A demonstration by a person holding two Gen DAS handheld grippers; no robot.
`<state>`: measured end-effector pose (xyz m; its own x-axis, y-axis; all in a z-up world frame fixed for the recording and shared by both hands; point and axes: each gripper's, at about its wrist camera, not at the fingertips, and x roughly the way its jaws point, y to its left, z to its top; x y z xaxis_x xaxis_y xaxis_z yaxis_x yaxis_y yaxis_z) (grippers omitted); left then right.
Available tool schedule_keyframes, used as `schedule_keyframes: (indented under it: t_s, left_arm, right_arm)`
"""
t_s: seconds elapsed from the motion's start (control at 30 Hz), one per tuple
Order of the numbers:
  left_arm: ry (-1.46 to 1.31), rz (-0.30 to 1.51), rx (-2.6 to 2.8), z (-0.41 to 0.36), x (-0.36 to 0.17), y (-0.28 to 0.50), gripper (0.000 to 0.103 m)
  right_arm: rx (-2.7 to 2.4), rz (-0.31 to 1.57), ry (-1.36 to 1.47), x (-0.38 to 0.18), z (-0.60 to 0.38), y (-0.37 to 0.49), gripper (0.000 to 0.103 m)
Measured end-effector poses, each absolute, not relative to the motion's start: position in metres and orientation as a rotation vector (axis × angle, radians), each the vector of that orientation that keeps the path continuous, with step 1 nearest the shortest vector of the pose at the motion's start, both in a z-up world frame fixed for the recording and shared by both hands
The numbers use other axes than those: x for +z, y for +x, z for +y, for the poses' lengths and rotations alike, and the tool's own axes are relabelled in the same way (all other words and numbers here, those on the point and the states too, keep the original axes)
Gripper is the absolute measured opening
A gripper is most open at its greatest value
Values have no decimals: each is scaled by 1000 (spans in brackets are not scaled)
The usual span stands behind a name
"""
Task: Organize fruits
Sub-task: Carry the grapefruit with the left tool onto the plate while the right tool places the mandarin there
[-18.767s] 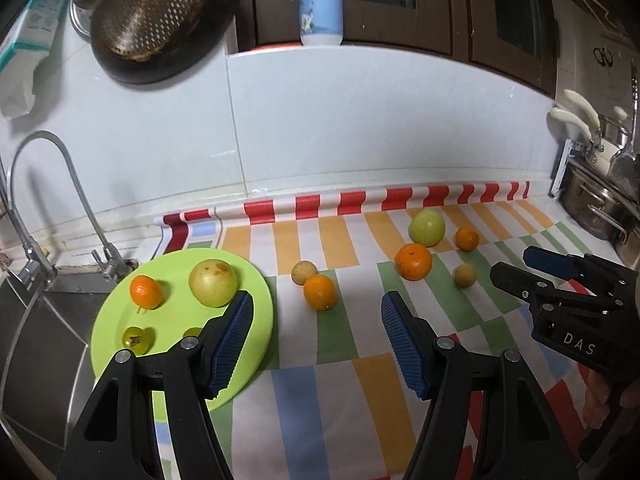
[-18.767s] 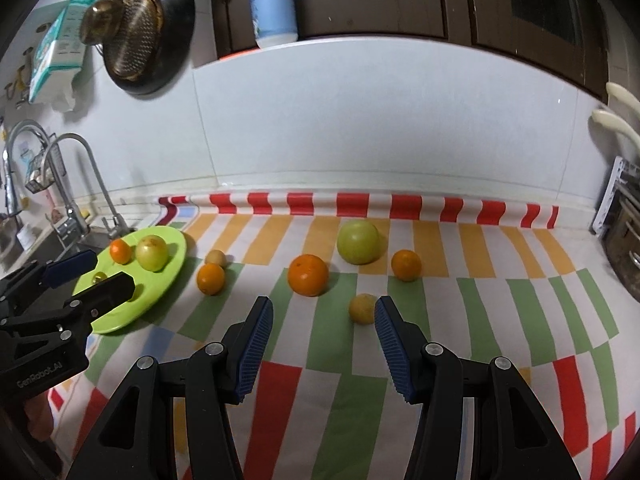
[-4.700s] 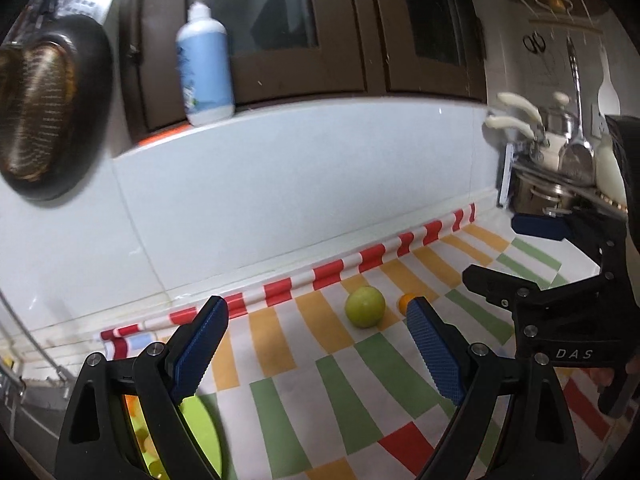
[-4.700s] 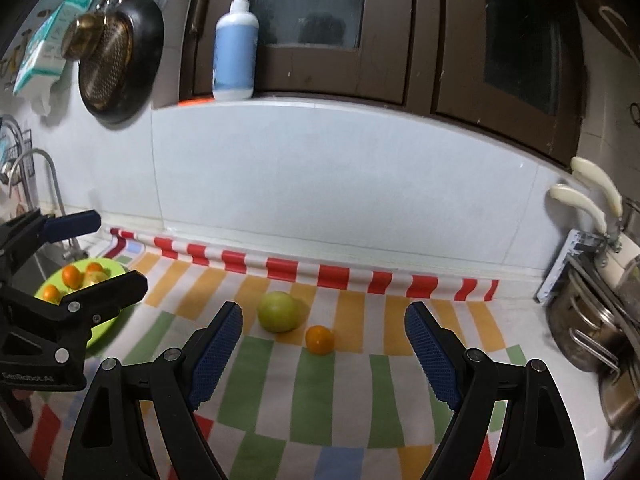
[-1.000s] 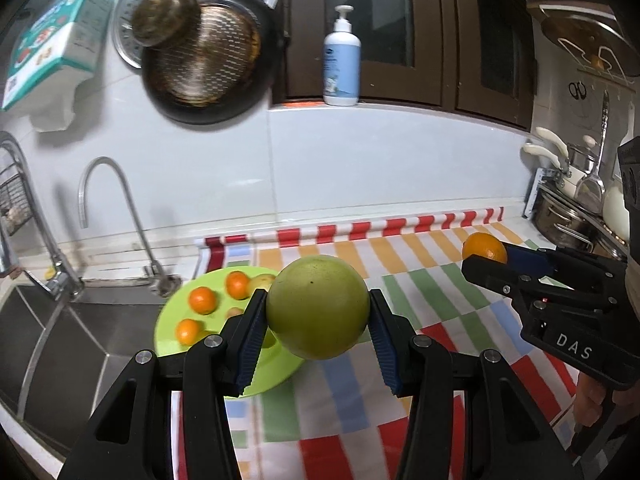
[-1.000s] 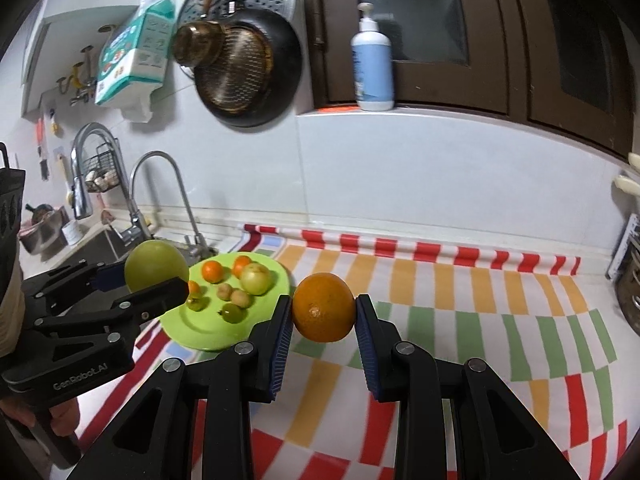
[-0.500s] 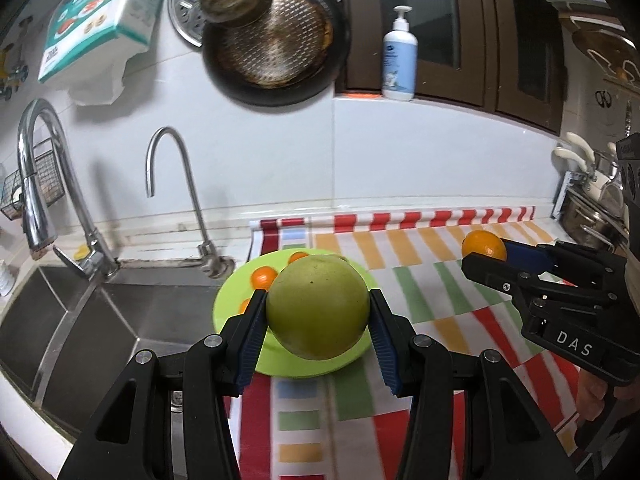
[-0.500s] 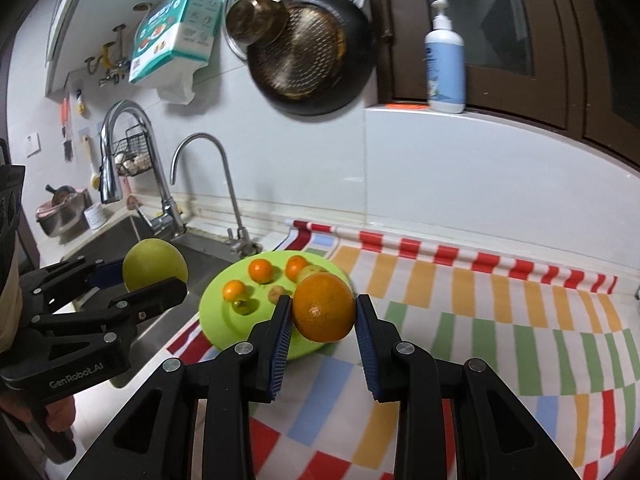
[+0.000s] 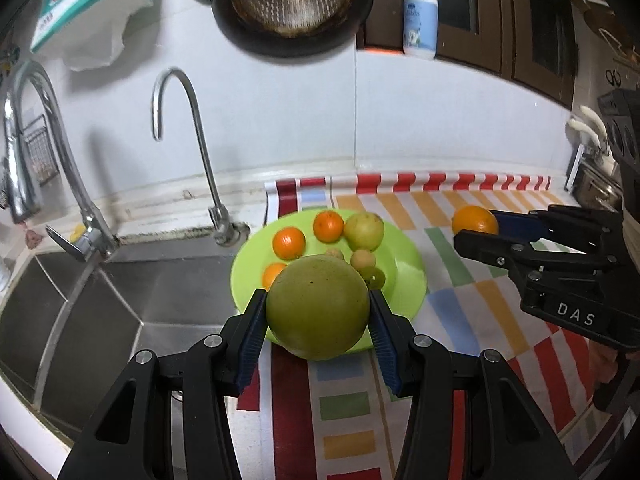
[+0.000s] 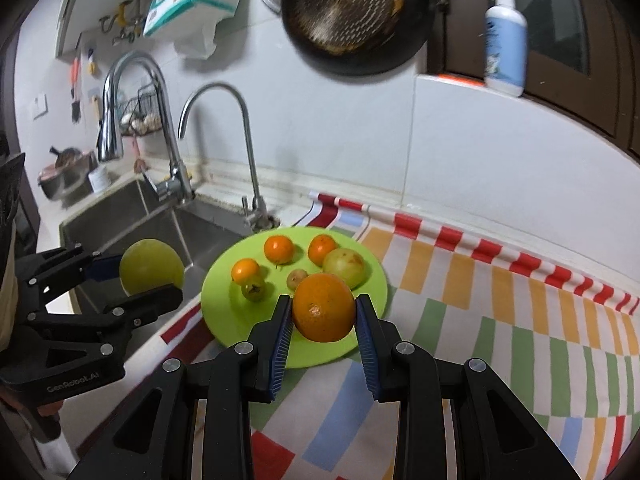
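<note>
My left gripper [image 9: 318, 316] is shut on a large green fruit [image 9: 318, 307] and holds it above the near edge of the lime green plate [image 9: 404, 276]. My right gripper [image 10: 323, 314] is shut on an orange [image 10: 323, 307] and holds it over the plate's [image 10: 218, 280] near right part. The plate carries several small oranges [image 10: 278, 249], a yellow-green apple [image 10: 345, 267] and small greenish fruits [image 10: 253, 292]. The left gripper with its green fruit [image 10: 151, 267] also shows at the left of the right wrist view. The right gripper with its orange [image 9: 475, 220] shows at the right of the left wrist view.
A steel sink [image 9: 100, 296] with a curved tap [image 9: 188, 152] lies left of the plate. The striped cloth [image 10: 500, 320] covers the counter to the right. A pan [image 10: 356, 16] hangs on the wall above. A soap bottle [image 10: 505, 36] stands on the ledge.
Both grippers have moved left toward the plate with their fruits still held. The plate and sink now sit closer and more central in both views.
</note>
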<state>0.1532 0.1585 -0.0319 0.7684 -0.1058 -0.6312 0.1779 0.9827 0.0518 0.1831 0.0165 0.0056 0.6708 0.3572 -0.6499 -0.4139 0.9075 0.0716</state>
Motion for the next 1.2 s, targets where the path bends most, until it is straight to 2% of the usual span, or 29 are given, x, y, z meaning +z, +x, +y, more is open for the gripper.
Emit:
schedule_keyframes:
  t_s: [0.5,1.0,1.1,1.2]
  left_arm:
    - [119,781,-202,148,-74,209,49]
    - [105,816,-271,147,-93,239,49]
    - [80,821,-277,150,-95,239,49]
    - [70,794,-269,152,-90,234,51]
  right_arm:
    - [516,855,-151,-49,26,239,32]
    - [498,881,-135,-71,37,273,32]
    - [466,886,-117,-70,37,273,42]
    - [445,881,-117,-67,38,272,42]
